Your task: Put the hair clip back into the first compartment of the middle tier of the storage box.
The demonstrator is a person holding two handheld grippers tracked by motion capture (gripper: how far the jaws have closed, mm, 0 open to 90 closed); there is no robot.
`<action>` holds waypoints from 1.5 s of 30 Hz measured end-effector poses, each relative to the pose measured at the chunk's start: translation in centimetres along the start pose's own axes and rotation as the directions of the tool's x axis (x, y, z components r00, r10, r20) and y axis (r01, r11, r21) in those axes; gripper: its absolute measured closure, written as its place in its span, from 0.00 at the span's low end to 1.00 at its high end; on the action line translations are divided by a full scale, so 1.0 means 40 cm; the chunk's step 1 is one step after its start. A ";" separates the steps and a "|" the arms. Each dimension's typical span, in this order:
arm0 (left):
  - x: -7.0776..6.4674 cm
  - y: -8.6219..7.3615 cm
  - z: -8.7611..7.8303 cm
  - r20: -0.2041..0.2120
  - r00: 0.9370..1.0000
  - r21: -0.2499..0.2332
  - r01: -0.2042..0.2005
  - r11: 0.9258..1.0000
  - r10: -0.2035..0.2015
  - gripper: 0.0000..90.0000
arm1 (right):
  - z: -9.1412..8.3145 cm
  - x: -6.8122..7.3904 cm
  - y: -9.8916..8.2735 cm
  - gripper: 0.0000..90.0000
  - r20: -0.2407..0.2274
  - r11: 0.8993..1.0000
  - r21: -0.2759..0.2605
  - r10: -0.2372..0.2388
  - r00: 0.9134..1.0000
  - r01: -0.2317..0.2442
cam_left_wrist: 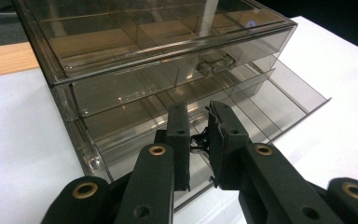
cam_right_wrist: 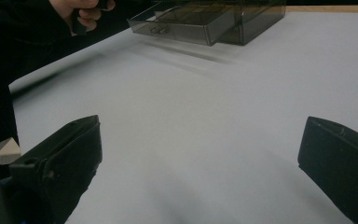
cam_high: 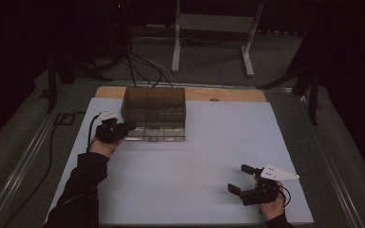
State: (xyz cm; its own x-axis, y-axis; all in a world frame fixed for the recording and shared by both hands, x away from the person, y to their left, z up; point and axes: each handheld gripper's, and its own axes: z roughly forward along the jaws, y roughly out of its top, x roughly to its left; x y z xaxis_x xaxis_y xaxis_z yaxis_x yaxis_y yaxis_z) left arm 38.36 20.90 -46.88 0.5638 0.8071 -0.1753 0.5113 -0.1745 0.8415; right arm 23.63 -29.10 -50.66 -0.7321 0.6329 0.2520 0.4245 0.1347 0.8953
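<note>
The drawer organiser (cam_high: 155, 111) is smoky brown see-through plastic. The bench (cam_high: 204, 175) wears a plain white sheet, with a tan wooden strip (cam_high: 228, 94) along its far edge. Both tools, left (cam_left_wrist: 198, 140) and right (cam_high: 242, 178), are matt black; the right carries a white three-cornered plate (cam_high: 276, 172).

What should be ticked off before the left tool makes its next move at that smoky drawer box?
1. Left hand-held gripper shut on the small dark item: ok.
2. Lower drawer pulled open: ok.
3. Upper drawer shut, out of the way: ok.
4. Which compartment lies under the item: cannot tell.
5. Right hand-held gripper open, resting on the white table, apart from the drawer box: ok.
</note>
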 end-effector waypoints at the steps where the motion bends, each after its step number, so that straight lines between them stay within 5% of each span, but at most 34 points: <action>1: 0.000 -0.001 0.002 -0.003 1.000 0.001 0.003 1.000 -0.003 0.89 | 0.000 0.000 0.000 0.00 0.000 1.000 0.000 0.001 1.000 -0.001; 12: -0.008 0.005 0.037 -0.068 0.998 0.019 -0.005 1.000 0.006 0.88 | 0.000 -0.001 -0.001 0.00 -0.005 1.000 -0.001 0.008 1.000 -0.008; 22: -0.012 0.004 0.050 -0.135 0.991 0.027 0.022 0.999 -0.018 0.56 | -0.002 -0.002 -0.001 0.00 -0.008 1.000 -0.001 0.012 1.000 -0.012; 35: -0.026 0.010 0.040 -0.165 0.986 0.055 0.026 0.998 -0.017 0.33 | 0.000 -0.002 -0.002 0.00 -0.009 1.000 0.001 0.015 1.000 -0.015; 45: -0.040 0.025 0.023 -0.145 0.989 0.046 0.039 0.998 -0.032 0.19 | 0.000 -0.006 -0.004 0.00 -0.012 1.000 0.000 0.019 1.000 -0.019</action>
State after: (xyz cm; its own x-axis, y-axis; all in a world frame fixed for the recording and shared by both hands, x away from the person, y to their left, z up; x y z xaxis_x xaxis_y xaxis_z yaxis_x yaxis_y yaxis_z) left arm 38.57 18.91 -46.24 0.4473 0.8854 -0.1261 0.5621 -0.1687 0.8097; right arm 23.73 -29.26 -50.85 -0.7305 0.6259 0.2731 0.4380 0.1226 0.8906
